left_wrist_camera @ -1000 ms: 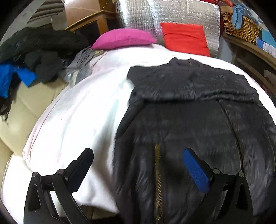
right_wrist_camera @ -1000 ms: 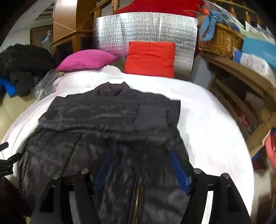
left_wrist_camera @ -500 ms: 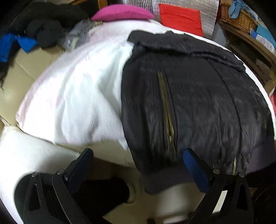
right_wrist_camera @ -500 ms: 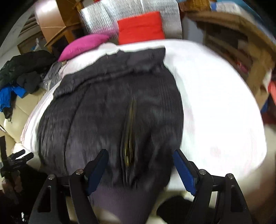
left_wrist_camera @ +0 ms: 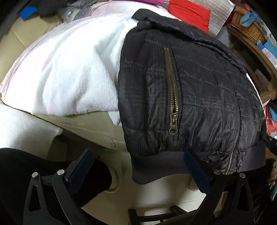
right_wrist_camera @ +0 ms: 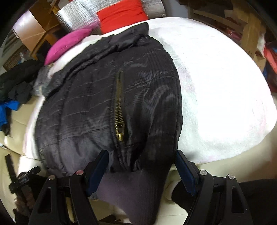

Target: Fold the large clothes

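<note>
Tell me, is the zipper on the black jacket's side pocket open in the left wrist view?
No, the brass pocket zipper on the black jacket runs closed along its whole length.

You're clearly set up in somebody's lived-in home, a living room or bedroom by the look of it: there's a cream leather sofa (left_wrist_camera: pixel 90 126) with a fluffy white blanket (right_wrist_camera: pixel 216 90) thrown over it, plus a pink cushion (right_wrist_camera: pixel 67 45) and a red cushion (right_wrist_camera: pixel 121 15) propped against a silver foil mat (right_wrist_camera: pixel 77 15). Off to your side you've got a heap of dark clothes (right_wrist_camera: pixel 19 81), a wicker basket (left_wrist_camera: pixel 249 31) on wooden shelving (left_wrist_camera: pixel 263 69), and a cardboard box (right_wrist_camera: pixel 31 29), so it's cluttered household stuff all round.
</note>
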Action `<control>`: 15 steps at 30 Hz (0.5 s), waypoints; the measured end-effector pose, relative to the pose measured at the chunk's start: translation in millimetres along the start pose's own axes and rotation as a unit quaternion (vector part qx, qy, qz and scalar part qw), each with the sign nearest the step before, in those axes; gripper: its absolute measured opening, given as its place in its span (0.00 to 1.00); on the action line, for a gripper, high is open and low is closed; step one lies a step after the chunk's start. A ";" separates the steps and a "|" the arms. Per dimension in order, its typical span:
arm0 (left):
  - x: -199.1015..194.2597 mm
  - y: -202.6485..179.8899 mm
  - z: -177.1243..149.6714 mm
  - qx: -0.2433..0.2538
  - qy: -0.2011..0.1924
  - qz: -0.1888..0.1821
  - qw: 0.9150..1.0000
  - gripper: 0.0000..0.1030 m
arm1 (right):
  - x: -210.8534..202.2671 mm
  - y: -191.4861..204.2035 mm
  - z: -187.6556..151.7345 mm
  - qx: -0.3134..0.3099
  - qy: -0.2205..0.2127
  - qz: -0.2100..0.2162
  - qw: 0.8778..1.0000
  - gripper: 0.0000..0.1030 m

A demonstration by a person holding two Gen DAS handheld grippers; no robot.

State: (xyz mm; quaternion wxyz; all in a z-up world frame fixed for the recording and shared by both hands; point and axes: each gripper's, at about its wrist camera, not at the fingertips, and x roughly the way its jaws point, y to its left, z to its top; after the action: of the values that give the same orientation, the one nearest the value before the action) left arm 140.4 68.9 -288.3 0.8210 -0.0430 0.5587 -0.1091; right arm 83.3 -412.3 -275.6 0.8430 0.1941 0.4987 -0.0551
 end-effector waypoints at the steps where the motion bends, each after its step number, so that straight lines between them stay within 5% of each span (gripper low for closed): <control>1: 2.7 0.9 -1.0 0.000 0.003 -0.004 1.000 1.00 | 2.7 2.3 -0.3 -0.002 0.000 -0.007 1.000 0.79; 3: 6.1 1.7 -3.5 0.002 0.004 -0.011 1.000 0.99 | 6.0 3.7 -1.6 -0.002 -0.003 -0.014 1.000 0.79; 7: 18.4 -3.2 -7.3 0.016 0.027 -0.033 0.999 0.61 | 8.5 -2.1 0.4 0.021 0.002 -0.017 1.000 0.79; 12: 29.5 3.6 -12.4 -0.012 0.053 -0.053 0.997 0.64 | 3.7 -9.1 5.1 0.036 -0.012 -0.040 0.998 0.79; 15: 40.1 9.6 -15.1 -0.043 0.077 -0.076 0.993 0.71 | 14.6 -8.5 2.5 0.038 0.015 -0.028 0.999 0.79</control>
State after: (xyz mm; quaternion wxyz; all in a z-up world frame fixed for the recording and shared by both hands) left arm 141.8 69.9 -332.2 0.7627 -0.1118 0.6192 -0.1497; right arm 90.2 -419.6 -289.5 0.8257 0.2129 0.5136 -0.0950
